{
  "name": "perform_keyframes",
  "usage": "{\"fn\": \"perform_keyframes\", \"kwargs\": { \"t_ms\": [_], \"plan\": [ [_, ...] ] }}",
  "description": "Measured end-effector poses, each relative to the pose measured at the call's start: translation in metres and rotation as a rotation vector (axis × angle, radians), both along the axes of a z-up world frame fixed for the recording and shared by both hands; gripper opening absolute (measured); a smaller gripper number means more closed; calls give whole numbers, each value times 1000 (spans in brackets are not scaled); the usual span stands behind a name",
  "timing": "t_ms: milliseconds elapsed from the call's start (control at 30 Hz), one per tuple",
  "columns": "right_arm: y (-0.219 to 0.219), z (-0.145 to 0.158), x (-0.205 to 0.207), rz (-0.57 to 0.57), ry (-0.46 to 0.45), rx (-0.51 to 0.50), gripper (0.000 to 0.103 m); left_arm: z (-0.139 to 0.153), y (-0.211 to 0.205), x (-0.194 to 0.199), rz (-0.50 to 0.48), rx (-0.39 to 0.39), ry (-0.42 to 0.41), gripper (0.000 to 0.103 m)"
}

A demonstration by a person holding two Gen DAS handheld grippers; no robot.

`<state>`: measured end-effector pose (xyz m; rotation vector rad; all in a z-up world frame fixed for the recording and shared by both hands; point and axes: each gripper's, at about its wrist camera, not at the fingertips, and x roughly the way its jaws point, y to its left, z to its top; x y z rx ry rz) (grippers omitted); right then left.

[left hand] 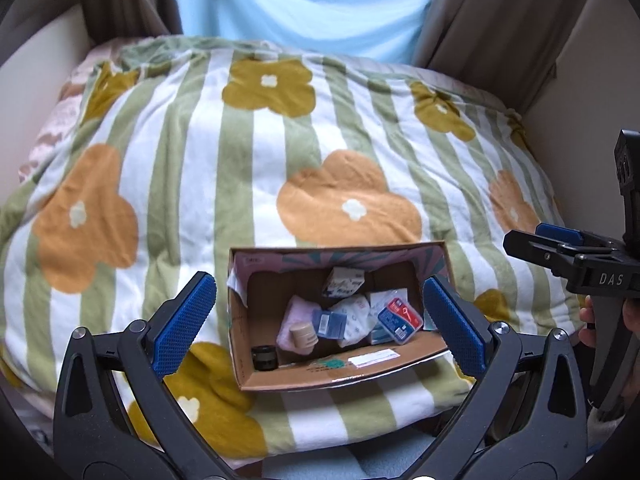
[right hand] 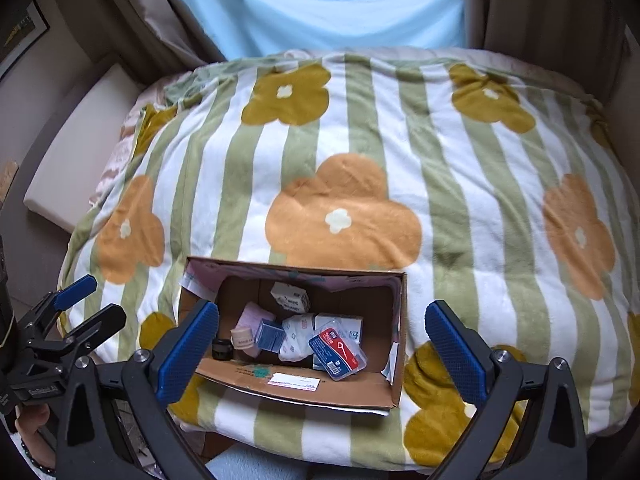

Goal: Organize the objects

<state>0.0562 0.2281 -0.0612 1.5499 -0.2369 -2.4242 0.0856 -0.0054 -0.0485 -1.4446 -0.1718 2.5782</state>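
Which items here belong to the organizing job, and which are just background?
Job:
cardboard box
red-and-blue case
blue box
beige jar
black jar
left gripper, right gripper, both open, empty

Background:
flowered blanket
curtains

One cardboard box (right hand: 296, 386) sat on one flowered blanket (right hand: 360, 140). Inside lay one beige jar (right hand: 243, 338), one black jar (right hand: 222, 349), one blue carton (right hand: 270, 334), one white carton (right hand: 290, 296), one red-and-blue plastic case (right hand: 338, 354), one pink cloth (right hand: 252, 316) and one printed white pouch (right hand: 298, 336).
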Motion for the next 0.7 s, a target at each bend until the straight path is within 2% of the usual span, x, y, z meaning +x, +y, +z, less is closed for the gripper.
{"fn": "perform_keyframes", "kwargs": {
  "t_ms": [233, 700],
  "plan": [
    [1, 9, 10, -44, 39, 17, 103, 12, -4, 1, -3, -20, 48, 103],
    [3, 18, 14, -83, 66, 45, 103, 15, 3, -7, -36, -21, 52, 103]
  ]
}}
